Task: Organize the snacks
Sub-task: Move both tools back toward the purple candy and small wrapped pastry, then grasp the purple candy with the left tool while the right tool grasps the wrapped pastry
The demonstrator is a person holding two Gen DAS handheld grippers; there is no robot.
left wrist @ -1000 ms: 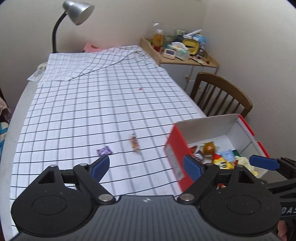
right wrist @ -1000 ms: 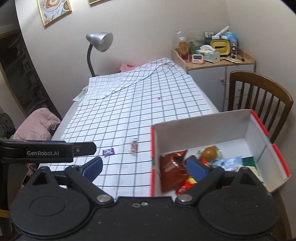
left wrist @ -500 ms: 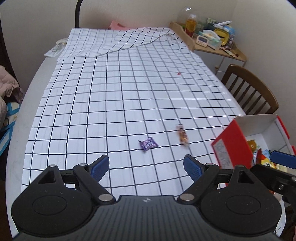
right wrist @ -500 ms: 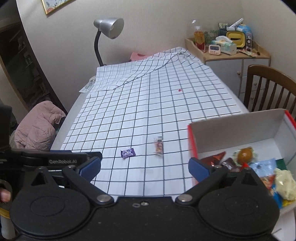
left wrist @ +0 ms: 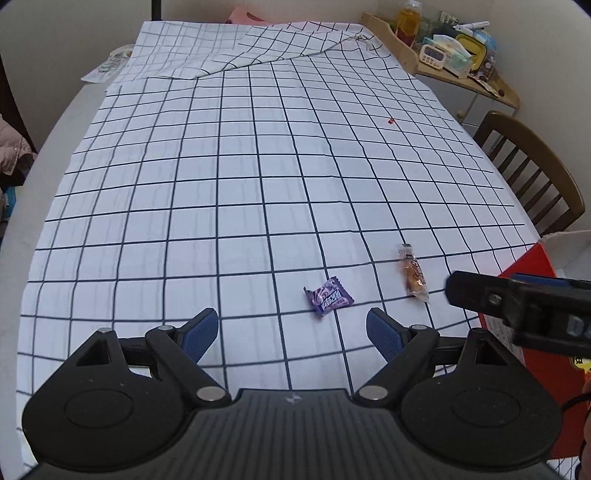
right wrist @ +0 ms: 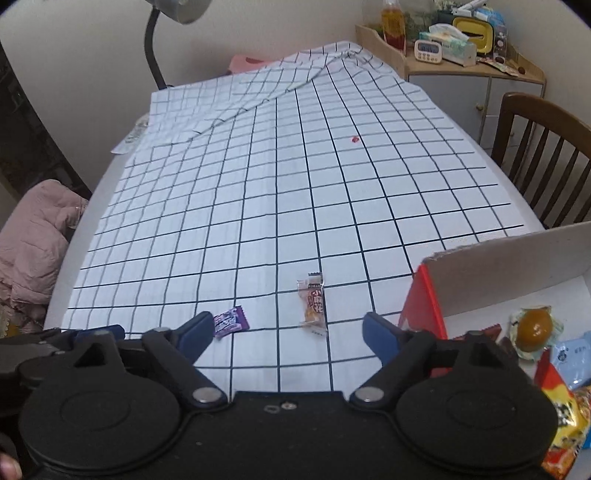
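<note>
box [right wrist: 424, 295] at 3 o'clock mostly filled | we have purple candy [left wrist: 328, 297], orange snack [left wrist: 413, 272] left on worktop [left wrist: 221, 184] | both jaws wide open, empty

- The place was a room in a home, most likely a dining corner.
- A rounded table [left wrist: 48, 155] stood near the wall, covered with a white checked tablecloth [left wrist: 258, 166] folded over at the far end.
- A wooden chair [right wrist: 543, 147] with a slatted back stood at the table's edge.
- A small corner cabinet [right wrist: 461, 88] held household clutter: a tissue box [right wrist: 448, 46], a little digital clock [right wrist: 427, 50] and a bottle [right wrist: 393, 22].
- A gooseneck desk lamp [right wrist: 155, 48] stood at the far end of the table.
- A pink padded jacket [right wrist: 33, 236] lay bunched beside the table.
</note>
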